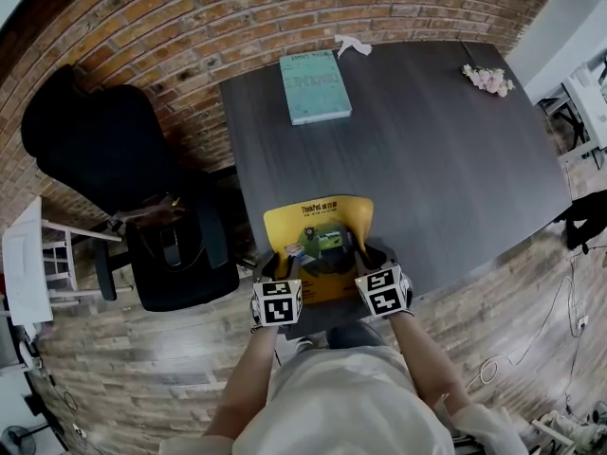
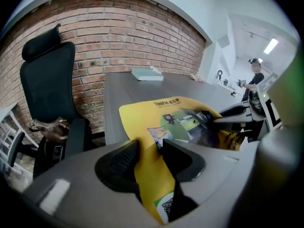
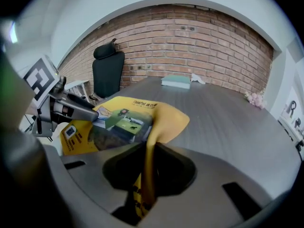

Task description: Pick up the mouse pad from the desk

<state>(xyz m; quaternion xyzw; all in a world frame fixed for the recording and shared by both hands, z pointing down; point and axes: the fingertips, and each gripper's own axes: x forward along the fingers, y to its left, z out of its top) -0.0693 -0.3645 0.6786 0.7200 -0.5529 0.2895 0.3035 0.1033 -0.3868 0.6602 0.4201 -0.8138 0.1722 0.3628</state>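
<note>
left gripper (image 2: 151,151) jaws clamped on the near-left edge of the yellow thinkpad mouse pad (image 1: 318,218), right gripper (image 3: 151,148) jaws clamped on its near-right edge, pad curling up between them at the dark desk's (image 1: 436,159) near edge, far end probably resting on it.

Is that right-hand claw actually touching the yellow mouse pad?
Touching. The right gripper view shows the right claw closed on a raised edge of the mouse pad, with both jaws pressed against the yellow sheet.
</note>
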